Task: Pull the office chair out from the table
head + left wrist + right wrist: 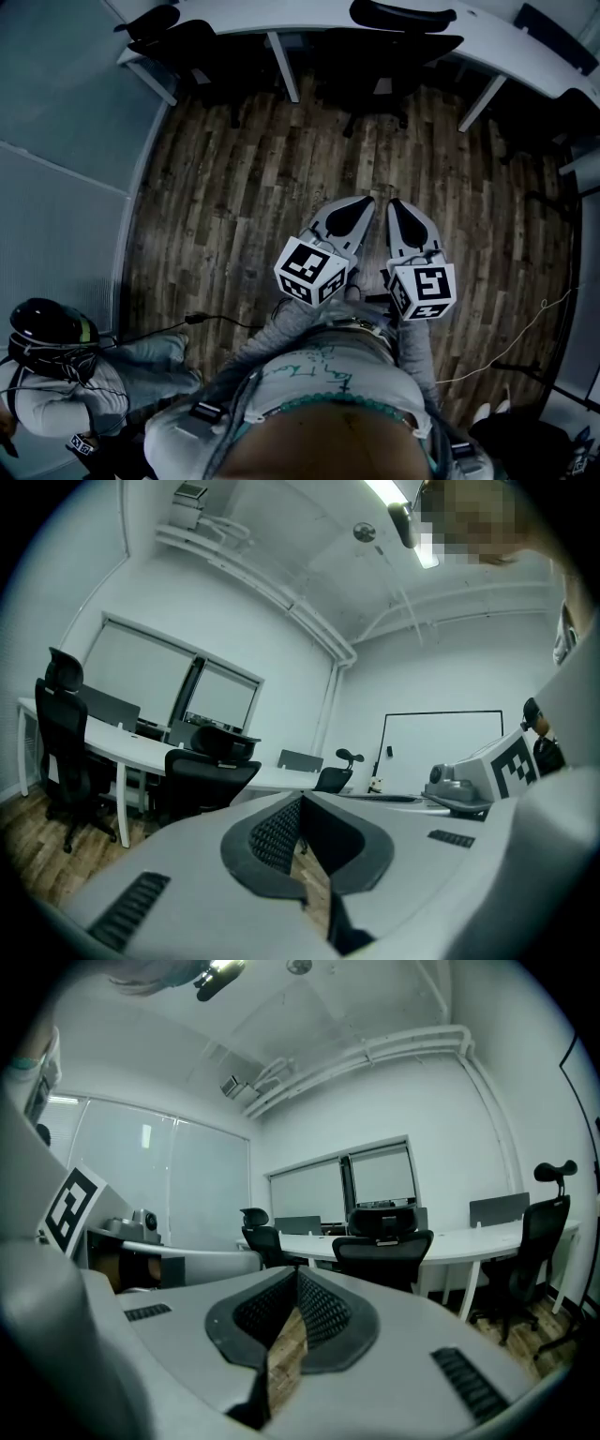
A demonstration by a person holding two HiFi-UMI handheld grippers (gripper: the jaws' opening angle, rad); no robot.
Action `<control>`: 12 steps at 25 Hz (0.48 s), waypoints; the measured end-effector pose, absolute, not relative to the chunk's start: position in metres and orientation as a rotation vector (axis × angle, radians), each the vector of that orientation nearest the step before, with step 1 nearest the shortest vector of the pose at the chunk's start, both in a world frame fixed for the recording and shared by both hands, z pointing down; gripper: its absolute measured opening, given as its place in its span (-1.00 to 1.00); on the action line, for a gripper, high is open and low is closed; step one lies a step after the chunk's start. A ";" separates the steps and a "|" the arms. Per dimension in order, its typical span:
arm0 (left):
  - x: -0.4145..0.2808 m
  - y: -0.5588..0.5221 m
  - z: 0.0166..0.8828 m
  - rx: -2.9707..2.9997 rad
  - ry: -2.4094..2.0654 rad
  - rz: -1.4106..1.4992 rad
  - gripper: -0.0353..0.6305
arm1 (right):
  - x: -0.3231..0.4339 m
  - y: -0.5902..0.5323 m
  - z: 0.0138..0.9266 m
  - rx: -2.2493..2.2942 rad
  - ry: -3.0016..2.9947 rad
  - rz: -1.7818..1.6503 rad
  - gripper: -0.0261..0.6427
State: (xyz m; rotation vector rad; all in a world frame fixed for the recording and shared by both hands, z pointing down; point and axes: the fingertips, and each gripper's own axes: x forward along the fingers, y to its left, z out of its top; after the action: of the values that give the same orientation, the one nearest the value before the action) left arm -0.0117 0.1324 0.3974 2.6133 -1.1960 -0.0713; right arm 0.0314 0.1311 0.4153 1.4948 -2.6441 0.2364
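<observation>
Head view, left gripper (366,201): held out level over the wooden floor (234,178), jaws clenched with nothing between them.
Head view, right gripper (394,202): just beside the left one, tips near each other, jaws likewise pressed together and empty.
Head view, office chair (389,45): black, at the top of the frame, pushed in against the white curved counter (281,13), well apart from both grippers.
Head view, surroundings: a second black chair (173,37) sits at the counter's left end; another person (52,375) is at lower left.
Left gripper view, jaws: black pads meet at the tip, gripping nothing.
Left gripper view, office chair (211,766): ahead and a little left of the jaws, its back facing the camera, its seat under the counter (112,741).
Left gripper view, other things: a high-backed chair (58,738) stands at far left; a whiteboard (441,752) hangs on the far wall.
Right gripper view, jaws: closed on each other, empty.
Right gripper view, office chair (384,1246): straight beyond the jaws, tucked at the counter (473,1239); another chair (534,1241) stands at right.
</observation>
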 end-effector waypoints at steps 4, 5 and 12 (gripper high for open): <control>-0.009 0.101 0.392 2.631 -1.157 -0.088 -0.86 | 0.030 0.102 0.412 1.506 -2.634 0.227 -0.86; -0.006 0.094 0.391 2.637 -1.149 -0.089 -0.86 | 0.032 0.097 0.411 1.508 -2.631 0.226 -0.86; 0.007 0.049 0.389 2.653 -1.084 -0.090 -0.86 | 0.038 0.055 0.406 1.526 -2.612 0.214 -0.86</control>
State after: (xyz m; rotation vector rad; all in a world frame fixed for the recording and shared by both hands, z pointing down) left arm 0.0075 0.0486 0.3890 2.6526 -1.0841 -0.0903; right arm 0.0377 0.0551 0.4065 1.5261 -2.6122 0.2141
